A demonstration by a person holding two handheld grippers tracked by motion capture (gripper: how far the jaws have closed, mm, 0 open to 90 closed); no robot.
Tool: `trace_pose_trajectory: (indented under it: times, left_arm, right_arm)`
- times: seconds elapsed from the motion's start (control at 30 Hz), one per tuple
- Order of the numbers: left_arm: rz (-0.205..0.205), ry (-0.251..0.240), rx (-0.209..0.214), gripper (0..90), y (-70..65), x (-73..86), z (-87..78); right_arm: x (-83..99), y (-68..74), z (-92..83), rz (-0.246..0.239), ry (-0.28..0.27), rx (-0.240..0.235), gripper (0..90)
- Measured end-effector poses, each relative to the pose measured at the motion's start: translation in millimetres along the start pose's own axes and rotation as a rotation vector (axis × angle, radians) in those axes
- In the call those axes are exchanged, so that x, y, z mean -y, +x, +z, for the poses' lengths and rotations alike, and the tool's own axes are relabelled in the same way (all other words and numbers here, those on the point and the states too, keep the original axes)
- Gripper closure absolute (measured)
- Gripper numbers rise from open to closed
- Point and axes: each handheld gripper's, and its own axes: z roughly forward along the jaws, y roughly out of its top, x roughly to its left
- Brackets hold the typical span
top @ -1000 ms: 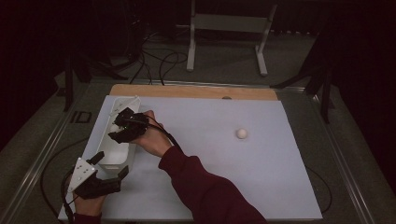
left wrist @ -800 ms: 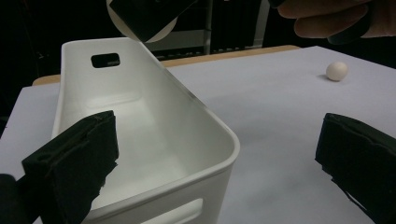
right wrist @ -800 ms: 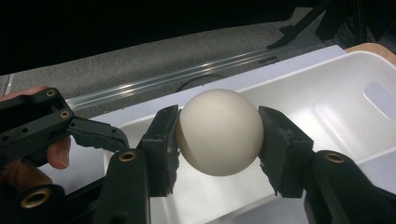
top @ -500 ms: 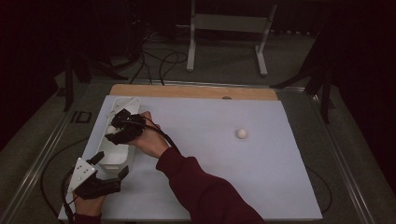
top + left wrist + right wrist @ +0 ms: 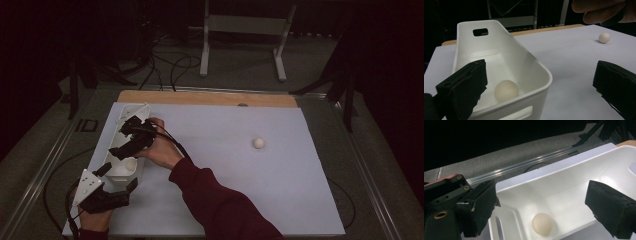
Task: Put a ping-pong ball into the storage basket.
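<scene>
A white bin (image 5: pixel 123 173) stands along the left edge of the white mat (image 5: pixel 225 190). One cream ball (image 5: pixel 542 223) lies on its floor near the near end, also seen in the left gripper view (image 5: pixel 506 90). A second ball (image 5: pixel 258 143) rests on the mat to the right. My right gripper (image 5: pixel 125 144) hovers over the bin (image 5: pixel 579 192). Its jaws have just been opening and now stand open (image 5: pixel 547 205) with nothing between them, the ball below them. My left gripper (image 5: pixel 119 176) is open at the bin's near end (image 5: pixel 506 50), one jaw inside the rim, one outside (image 5: pixel 540 85).
A wooden strip (image 5: pixel 210 98) borders the mat's far edge. Metal rails (image 5: pixel 45 170) run along the table sides. Beyond the table stand a white frame (image 5: pixel 245 30) and floor cables (image 5: pixel 170 65). My right sleeve (image 5: pixel 220 205) crosses the mat's near middle.
The right gripper's jaws have spread apart above the bin. Both hands stay where they were, and the ball on the mat has not moved.
</scene>
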Motion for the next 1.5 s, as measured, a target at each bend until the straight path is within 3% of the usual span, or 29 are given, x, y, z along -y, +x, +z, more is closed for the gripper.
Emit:
trace_pose_trajectory:
  times: [0.47, 0.97, 1.5]
  left_arm:
    - [0.0, 0.0, 0.001, 0.1, -0.1, 0.2, -0.1]
    - [0.006, 0.002, 0.001, 0.1, -1.5, -0.2, 1.0]
    - [0.007, 0.002, -0.001, 0.1, -2.3, -0.2, 1.3]
  right_arm:
    - [-0.1, -5.7, -12.9, -0.005, -0.023, 0.027, 9.7]
    - [5.2, -13.1, -27.5, -0.025, -0.012, 0.096, 9.8]
    - [14.8, -26.9, -46.8, 0.006, -0.032, 0.15, 9.8]
